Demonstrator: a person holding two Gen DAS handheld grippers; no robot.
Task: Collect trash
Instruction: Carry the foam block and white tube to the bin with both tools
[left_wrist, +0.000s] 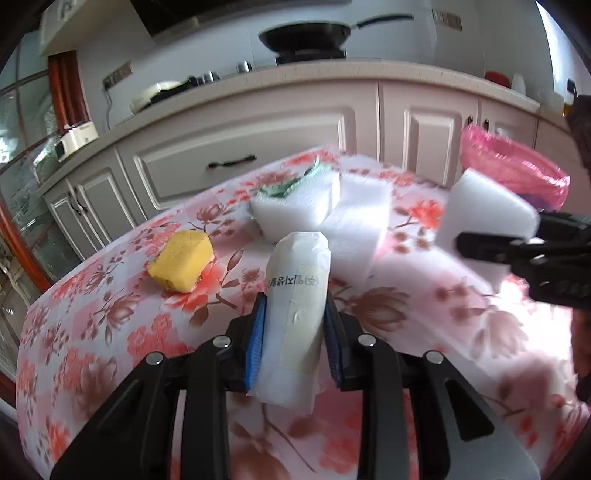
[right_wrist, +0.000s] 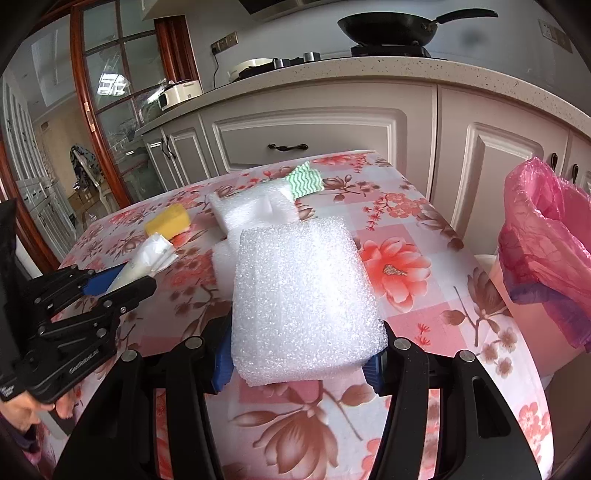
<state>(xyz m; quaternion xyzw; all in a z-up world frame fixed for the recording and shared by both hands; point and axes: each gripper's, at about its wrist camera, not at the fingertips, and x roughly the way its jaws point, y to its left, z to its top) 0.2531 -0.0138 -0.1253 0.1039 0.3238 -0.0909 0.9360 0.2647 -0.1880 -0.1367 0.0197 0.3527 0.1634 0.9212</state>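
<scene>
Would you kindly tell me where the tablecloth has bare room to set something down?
The table's right side is bare, between the held foam sheet and the pink-lined bin. The near edge below the yellow sponge is also free. The far middle is crowded: foam pieces, green cloth.

Desk (right_wrist: 406, 206): glossy floral plastic cloth. Foam block (right_wrist: 303, 295): white, bubbly, rough. Packet (left_wrist: 295, 295): thin translucent plastic, creased. Sponge (left_wrist: 183, 260): yellow, matt, porous. Bin liner (right_wrist: 546, 236): pink crinkled film. Fingers (left_wrist: 256, 339): matt black plastic, blue ribbed pads.
</scene>
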